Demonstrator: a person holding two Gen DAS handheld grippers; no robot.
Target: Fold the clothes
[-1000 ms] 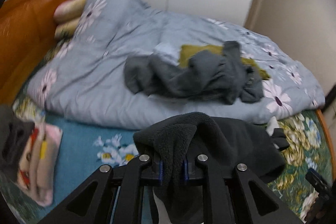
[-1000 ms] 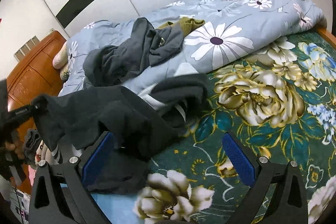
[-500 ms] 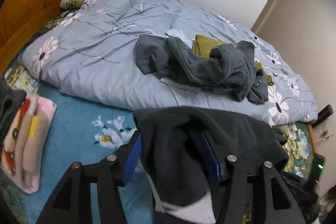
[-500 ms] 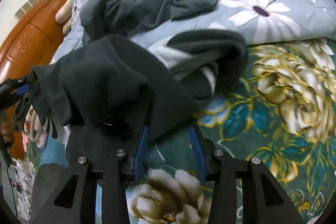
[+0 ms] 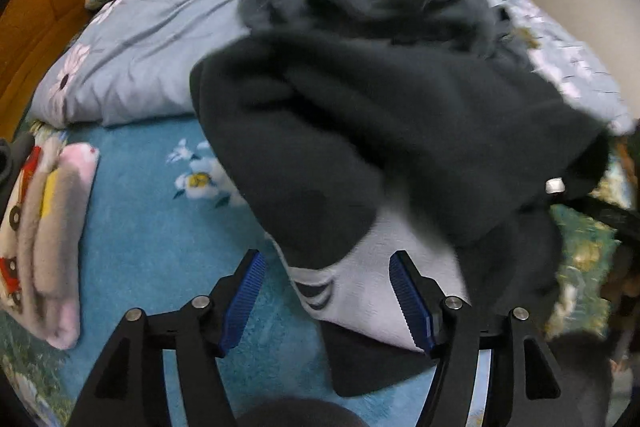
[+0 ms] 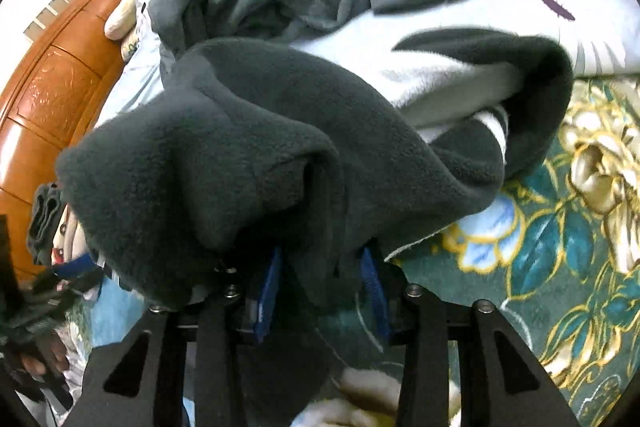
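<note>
The left gripper (image 5: 326, 301) points steeply down, its jaws spread and just opened further, fabric between them but unpressed. The right gripper (image 6: 322, 287), also angled down, has been closing and pinches cloth.

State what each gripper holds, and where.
Right gripper: shut on a bunched fold of the dark fleece garment. Left gripper: jaws open, holding nothing.

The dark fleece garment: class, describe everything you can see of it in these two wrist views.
The dark fleece garment looks like charcoal pile fabric with a pale grey lining and dark stripes near one edge. It lies crumpled and partly folded over on the floral bedspread, reaching the blue quilt. The right gripper has just closed on a fold. The left gripper, jaws just opened, straddles the pale part without pinching.
</note>
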